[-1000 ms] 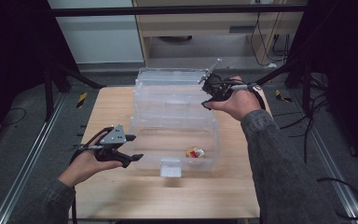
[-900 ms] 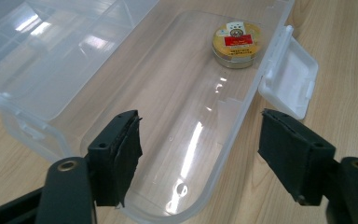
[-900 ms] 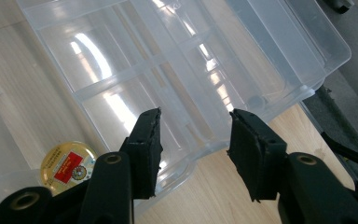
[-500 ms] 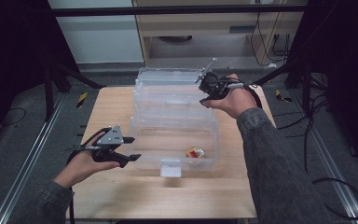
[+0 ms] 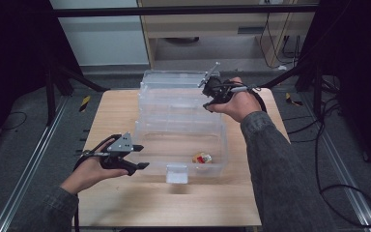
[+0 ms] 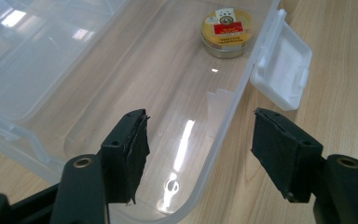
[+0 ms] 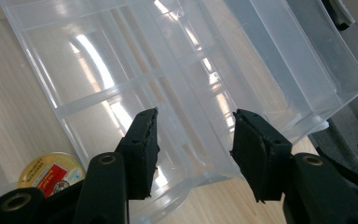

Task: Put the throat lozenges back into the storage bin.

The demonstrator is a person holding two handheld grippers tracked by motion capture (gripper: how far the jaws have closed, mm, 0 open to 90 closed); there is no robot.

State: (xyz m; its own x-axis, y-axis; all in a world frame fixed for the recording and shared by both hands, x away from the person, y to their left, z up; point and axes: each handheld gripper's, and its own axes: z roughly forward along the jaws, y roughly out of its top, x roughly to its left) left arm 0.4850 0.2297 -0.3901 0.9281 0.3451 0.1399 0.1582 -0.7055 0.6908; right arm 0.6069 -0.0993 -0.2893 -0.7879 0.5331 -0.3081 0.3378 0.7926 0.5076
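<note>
Clear plastic box sits mid-table, lid swung open toward the far edge; see-through walls make box/lid edges hard to separate in the high view. The far lid rim runs past the table's far edge. Long axis of the box runs left-right across the table; open side faces up, white latch hangs at the near wall, pointing at the person.

Small round tin, yellow w/ red label, lies flat on the box floor near the front-right corner, just right of the latch. Label print too small to read. In the right gripper view the tin is partly cut off behind a jaw.

Left gripper is near the box's near-left corner, jaws apart, having just been closing a bit; in the left gripper view the box's near rim passes between them, pads not pressing it. Latch lies beyond the right-hand jaw.

Right gripper is above the lid's right part, at the far right; jaws spread, having just opened slightly. In its own view the lid lies beyond the jaws, no contact visible. Fingertips are hard to make out from the high view against the dark body.
</note>
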